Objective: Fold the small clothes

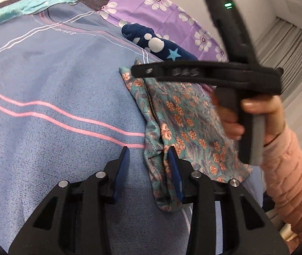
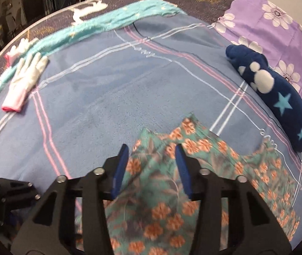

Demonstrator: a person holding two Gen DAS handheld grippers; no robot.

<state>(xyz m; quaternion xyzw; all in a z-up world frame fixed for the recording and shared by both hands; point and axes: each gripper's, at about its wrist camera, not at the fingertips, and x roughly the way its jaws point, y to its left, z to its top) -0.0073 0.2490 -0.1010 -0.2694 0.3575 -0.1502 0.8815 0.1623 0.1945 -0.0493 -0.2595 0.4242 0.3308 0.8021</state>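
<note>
Only my right view shows the white glove; both grippers gape over floral cloth, gripping nothing.

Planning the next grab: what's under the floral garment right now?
The floral garment lies directly on the blue striped blanket, which shows all round its edges. Whatever sits beneath its middle is covered; the navy star garment lies apart, not under it.
</note>
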